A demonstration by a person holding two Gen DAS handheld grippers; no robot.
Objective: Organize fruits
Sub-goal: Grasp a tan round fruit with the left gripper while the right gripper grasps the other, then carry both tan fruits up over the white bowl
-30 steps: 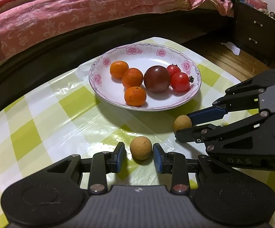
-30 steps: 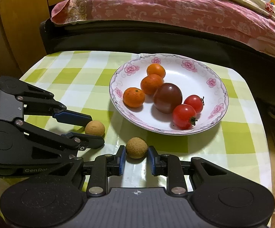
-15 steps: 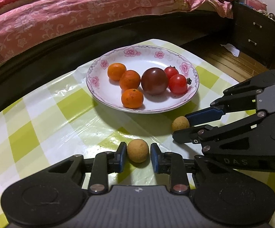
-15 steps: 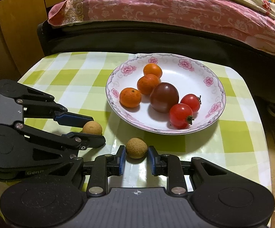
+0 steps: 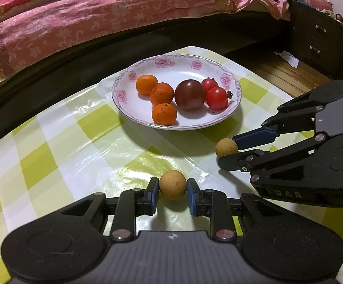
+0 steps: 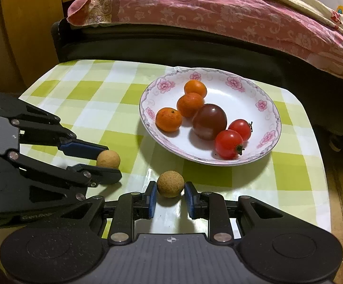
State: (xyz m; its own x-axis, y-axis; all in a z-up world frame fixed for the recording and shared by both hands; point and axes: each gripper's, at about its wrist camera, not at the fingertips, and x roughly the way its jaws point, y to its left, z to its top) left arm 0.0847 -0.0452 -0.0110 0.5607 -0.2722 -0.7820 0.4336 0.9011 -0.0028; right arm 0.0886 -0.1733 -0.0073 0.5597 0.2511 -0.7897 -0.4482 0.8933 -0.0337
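Note:
A white flowered plate [image 5: 180, 66] [image 6: 247, 87] on the green checked table holds three small oranges [image 5: 163, 94], a dark tomato [image 5: 190, 95] and two red cherry tomatoes [image 5: 216, 98]. My left gripper [image 5: 172, 193] is shut on a tan longan [image 5: 172, 187], lifted a little above the table in front of the plate. It also shows in the right wrist view [image 6: 108, 159]. My right gripper [image 6: 170, 194] is shut on a second tan longan [image 6: 170, 183], which also shows in the left wrist view [image 5: 226, 147].
A bed with a pink flowered quilt [image 5: 100, 19] and a dark frame runs along the table's far side. A dark drawer cabinet [image 5: 318, 40] stands at the right, a wooden cabinet [image 6: 24, 30] at the left. The table edge [image 6: 322, 165] is near on the right.
Both grippers have closed on their longans and lifted back and up from the table; the plate now looks farther off in both views.

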